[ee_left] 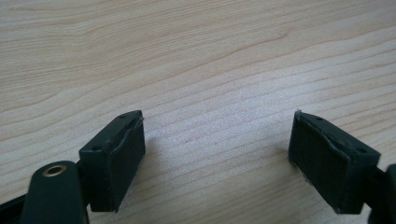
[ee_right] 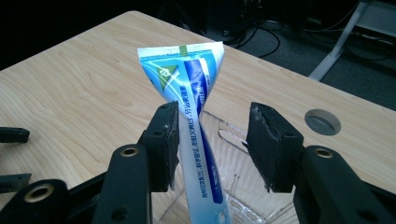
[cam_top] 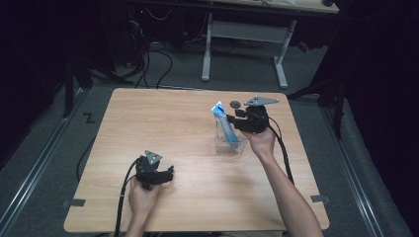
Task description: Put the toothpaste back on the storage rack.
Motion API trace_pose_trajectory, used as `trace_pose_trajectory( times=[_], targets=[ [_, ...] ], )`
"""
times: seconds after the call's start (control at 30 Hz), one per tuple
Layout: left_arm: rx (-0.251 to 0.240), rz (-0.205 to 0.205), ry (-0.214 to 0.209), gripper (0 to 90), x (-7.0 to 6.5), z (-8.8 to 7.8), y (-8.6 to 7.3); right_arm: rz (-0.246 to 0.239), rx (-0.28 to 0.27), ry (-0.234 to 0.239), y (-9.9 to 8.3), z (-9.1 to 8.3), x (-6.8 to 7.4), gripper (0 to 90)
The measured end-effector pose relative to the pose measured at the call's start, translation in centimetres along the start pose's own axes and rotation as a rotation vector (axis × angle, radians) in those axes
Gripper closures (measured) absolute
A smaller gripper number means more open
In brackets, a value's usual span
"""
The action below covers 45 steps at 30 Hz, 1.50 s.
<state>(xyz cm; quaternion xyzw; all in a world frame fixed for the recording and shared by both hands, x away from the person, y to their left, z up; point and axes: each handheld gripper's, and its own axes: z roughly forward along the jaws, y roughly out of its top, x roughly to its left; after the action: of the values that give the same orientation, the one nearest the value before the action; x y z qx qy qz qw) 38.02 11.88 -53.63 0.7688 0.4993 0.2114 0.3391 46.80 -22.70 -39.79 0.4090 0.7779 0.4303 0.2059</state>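
Right tool (ee_right: 212, 144): black, rubber-faced jaws released, standing either side of a blue-and-white toothpaste tube (ee_right: 196, 116); one pad just beside the tube, the other apart from it. The tube has a flat crimped end uppermost and stands tilted in a clear, hard plastic container (cam_top: 231, 142) directly below the jaws. Left tool (ee_left: 217, 158): jaws released, wide apart over the pale wood-grain worktop (ee_left: 196, 56).

The table (cam_top: 163, 123) lies bare across its left and far parts, so a hand passes freely there. Right of centre, a clear cup (cam_top: 230, 143) with a tube (cam_top: 223, 123) standing in it blocks the way, the right gripper (cam_top: 236, 120) just beside it. The left gripper (cam_top: 163, 174) sits near the front edge, well apart.
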Motion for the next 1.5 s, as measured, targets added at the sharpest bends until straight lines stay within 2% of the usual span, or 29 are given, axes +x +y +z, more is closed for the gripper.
trace_pose_trajectory(
  times=[0.57,0.97,1.07,1.17,1.5],
  targets=[
    [-0.001,-0.001,0.001,19.0,0.0,0.0,0.0,0.025,-0.008,-0.013,-0.4,-2.3,-1.5,52.9],
    [-0.001,-0.001,0.001,19.0,0.0,0.0,0.0,0.028,-0.037,-0.023,-0.7,-3.8,-2.0,54.5],
    [-0.001,-0.001,0.001,19.0,0.0,0.0,0.0,0.054,-0.069,-0.029,-1.2,-4.3,-2.4,55.5],
    [-0.001,-0.001,0.001,19.0,0.0,0.0,0.0,0.068,-0.068,-0.038,-1.6,-4.7,-2.8,55.6],
    [-0.001,-0.001,0.001,19.0,0.0,0.0,0.0,0.069,-0.074,-0.051,-1.8,-6.1,-3.2,55.6]
  ],
)
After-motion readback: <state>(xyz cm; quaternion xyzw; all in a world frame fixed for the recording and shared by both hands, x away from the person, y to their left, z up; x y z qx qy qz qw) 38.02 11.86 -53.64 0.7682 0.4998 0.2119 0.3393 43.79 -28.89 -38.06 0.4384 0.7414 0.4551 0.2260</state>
